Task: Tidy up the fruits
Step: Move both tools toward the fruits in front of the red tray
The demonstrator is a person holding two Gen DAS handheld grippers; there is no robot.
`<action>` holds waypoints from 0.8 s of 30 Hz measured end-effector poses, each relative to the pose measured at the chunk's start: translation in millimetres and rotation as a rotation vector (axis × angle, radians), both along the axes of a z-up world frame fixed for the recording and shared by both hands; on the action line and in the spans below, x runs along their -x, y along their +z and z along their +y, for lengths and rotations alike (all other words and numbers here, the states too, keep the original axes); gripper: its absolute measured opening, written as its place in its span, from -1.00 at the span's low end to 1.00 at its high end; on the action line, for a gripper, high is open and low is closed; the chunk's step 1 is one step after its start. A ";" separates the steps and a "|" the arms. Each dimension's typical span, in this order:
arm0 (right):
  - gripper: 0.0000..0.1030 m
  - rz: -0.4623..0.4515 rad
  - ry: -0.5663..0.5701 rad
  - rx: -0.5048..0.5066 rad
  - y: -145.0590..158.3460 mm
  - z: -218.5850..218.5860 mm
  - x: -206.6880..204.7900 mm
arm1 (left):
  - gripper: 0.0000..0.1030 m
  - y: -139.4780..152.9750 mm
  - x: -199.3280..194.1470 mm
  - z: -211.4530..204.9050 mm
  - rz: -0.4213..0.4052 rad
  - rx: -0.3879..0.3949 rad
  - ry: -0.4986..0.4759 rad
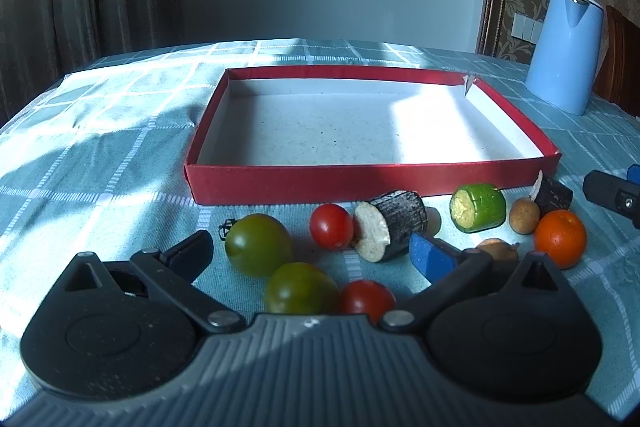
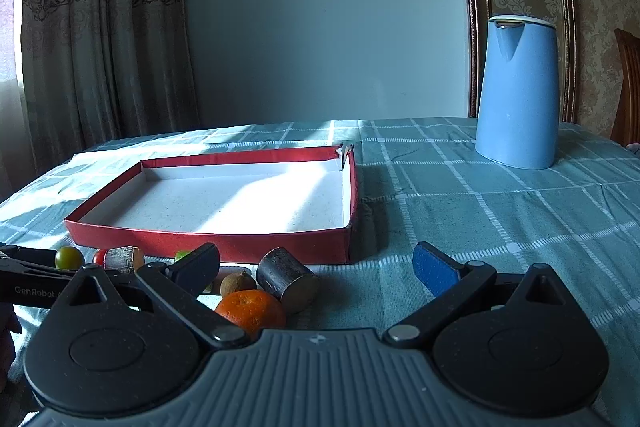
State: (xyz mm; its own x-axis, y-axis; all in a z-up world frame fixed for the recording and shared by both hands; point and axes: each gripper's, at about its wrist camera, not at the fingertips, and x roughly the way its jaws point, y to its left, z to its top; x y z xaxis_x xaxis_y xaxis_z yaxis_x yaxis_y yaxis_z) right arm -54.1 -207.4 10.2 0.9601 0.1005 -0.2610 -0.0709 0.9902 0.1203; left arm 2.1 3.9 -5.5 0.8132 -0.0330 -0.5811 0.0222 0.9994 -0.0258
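Observation:
A shallow red box (image 1: 280,183) with a white floor stands empty mid-table, also in the right wrist view as the red box (image 2: 240,247). In front of it lie two green tomatoes (image 1: 258,245), two red tomatoes (image 1: 331,225), a dark cane piece (image 1: 394,229), a green cut piece (image 1: 478,207), brown longans (image 1: 523,215) and an orange (image 1: 560,238). My left gripper (image 1: 310,251) is open, low over the tomatoes. My right gripper (image 2: 316,263) is open, with the orange (image 2: 250,309), a longan (image 2: 237,283) and a dark cane piece (image 2: 286,279) between its fingers, untouched.
A blue kettle (image 2: 518,95) stands at the back right on the checked teal tablecloth (image 2: 480,219). The right gripper's tip (image 1: 612,193) shows at the left view's right edge. The left gripper's arm (image 2: 32,279) crosses the right view's left side. A wooden chair (image 2: 628,87) stands behind.

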 end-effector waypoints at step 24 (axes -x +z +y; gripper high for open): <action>0.94 0.057 0.053 0.059 -2.5 15.8 1.9 | 1.00 -3.3 -3.8 1.5 0.031 -0.027 0.022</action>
